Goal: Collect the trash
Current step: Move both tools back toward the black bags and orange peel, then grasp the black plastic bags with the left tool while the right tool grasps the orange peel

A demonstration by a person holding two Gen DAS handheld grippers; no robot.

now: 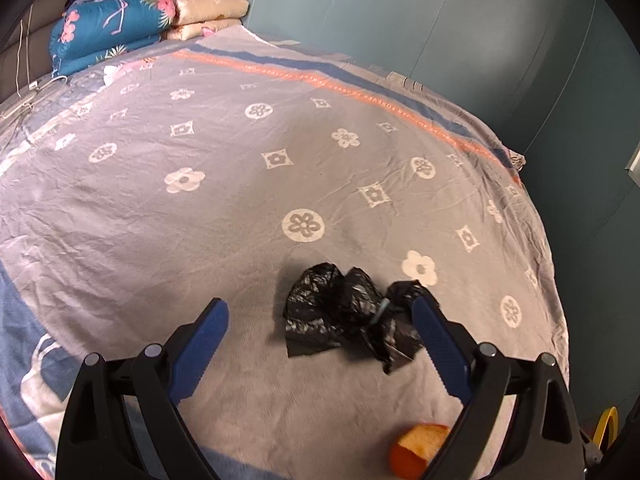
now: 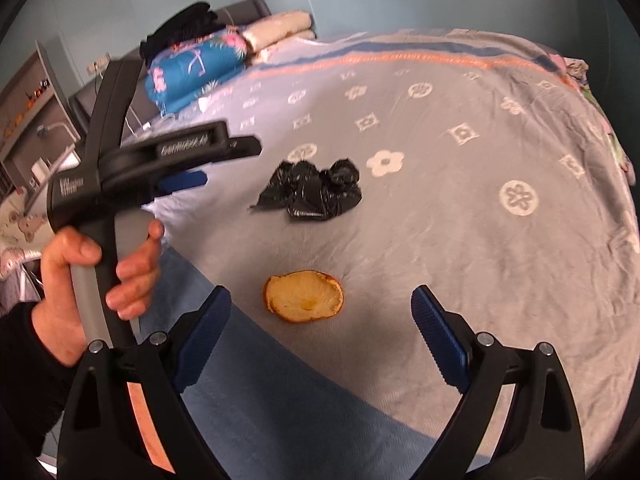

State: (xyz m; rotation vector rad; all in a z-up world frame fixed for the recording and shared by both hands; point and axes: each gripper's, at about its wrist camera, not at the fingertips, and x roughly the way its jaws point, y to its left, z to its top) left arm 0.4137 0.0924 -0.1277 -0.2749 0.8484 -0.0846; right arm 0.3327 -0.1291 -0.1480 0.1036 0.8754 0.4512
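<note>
Nothing looked collected yet. Nearest, the right gripper [image 2: 322, 316] hung with jaws wide apart and empty, just short of the peel [image 2: 304, 296] lying on the bed [image 2: 460, 240]. Farther on, the left gripper [image 1: 320, 320] was likewise spread and empty, the crumpled black bag [image 1: 344, 316] between its fingertips, unpinched. Both pieces probably remained to gather.

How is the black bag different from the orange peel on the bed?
The black bag is dark, shiny and crumpled into a lump; the orange peel is pale orange and lies open like a shallow cup. The bag looks bigger than the peel. The bag lies farther up the bedspread; the peel is nearer the grippers. Both lie loose, ungripped.
</note>
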